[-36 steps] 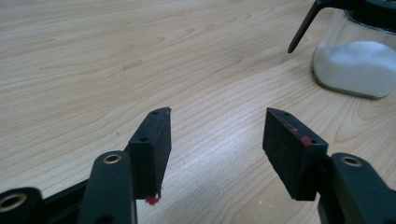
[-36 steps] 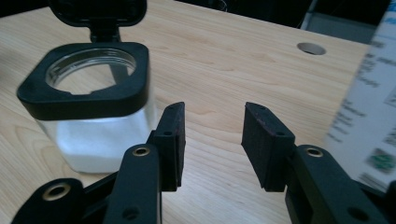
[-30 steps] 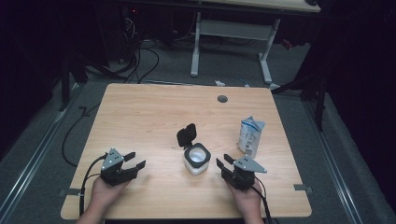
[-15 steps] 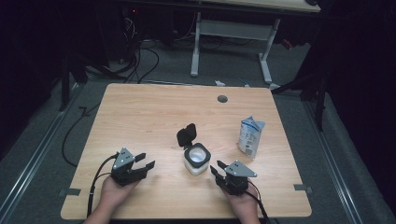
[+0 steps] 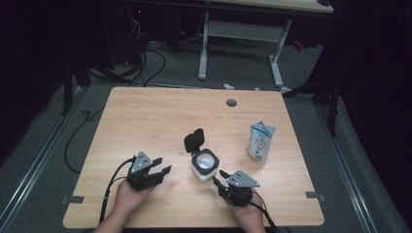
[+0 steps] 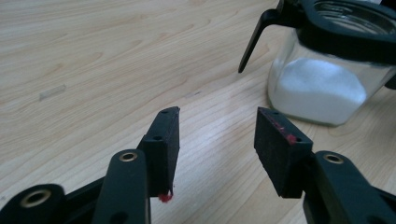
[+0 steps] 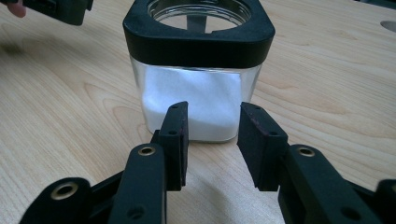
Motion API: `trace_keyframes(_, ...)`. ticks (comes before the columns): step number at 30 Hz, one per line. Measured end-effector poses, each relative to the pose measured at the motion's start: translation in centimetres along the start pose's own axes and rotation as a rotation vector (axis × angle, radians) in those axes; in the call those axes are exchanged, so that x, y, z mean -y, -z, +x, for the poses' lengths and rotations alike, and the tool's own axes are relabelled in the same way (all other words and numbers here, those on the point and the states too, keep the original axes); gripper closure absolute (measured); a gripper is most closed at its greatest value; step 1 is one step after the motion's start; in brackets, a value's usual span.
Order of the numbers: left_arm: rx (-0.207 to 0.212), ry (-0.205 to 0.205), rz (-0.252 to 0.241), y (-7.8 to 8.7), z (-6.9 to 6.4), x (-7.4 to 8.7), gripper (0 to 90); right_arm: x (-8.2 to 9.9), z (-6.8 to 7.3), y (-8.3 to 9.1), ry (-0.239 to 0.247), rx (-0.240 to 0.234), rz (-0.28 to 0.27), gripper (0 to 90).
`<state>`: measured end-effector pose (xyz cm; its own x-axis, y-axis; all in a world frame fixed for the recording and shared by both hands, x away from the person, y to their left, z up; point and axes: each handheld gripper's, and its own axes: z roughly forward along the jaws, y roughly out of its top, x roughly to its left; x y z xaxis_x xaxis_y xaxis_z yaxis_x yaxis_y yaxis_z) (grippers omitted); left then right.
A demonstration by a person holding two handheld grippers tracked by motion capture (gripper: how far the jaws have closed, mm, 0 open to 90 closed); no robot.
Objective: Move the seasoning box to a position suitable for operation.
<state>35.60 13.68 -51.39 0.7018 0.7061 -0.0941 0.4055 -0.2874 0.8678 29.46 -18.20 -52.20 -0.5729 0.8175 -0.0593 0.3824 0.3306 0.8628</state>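
L gripper (image 5: 156,171) shifted toward jar (image 5: 204,165), jaws just narrowed, nothing between; R gripper (image 7: 212,140) spread, jar just ahead: grasp likely next.

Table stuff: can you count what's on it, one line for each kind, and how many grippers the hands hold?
Jar with white powder, black lid flipped open: 1
Carton, blue and white: 1
Grippers, both open and holding nothing: 2 (left gripper, right gripper)
Total: 4
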Motion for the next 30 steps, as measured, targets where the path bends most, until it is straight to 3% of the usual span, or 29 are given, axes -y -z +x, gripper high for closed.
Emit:
trace_keyframes(12,0.009,-0.007,-0.014,-1.0,-1.0,-1.9,61.3,-0.1,0.0,0.3,-0.004,0.003,0.0,62.9)
trace_keyframes(30,0.025,0.037,-0.044,-1.9,-1.1,-5.4,72.6,-0.3,0.0,0.3,-0.001,-0.001,-0.004,64.2)
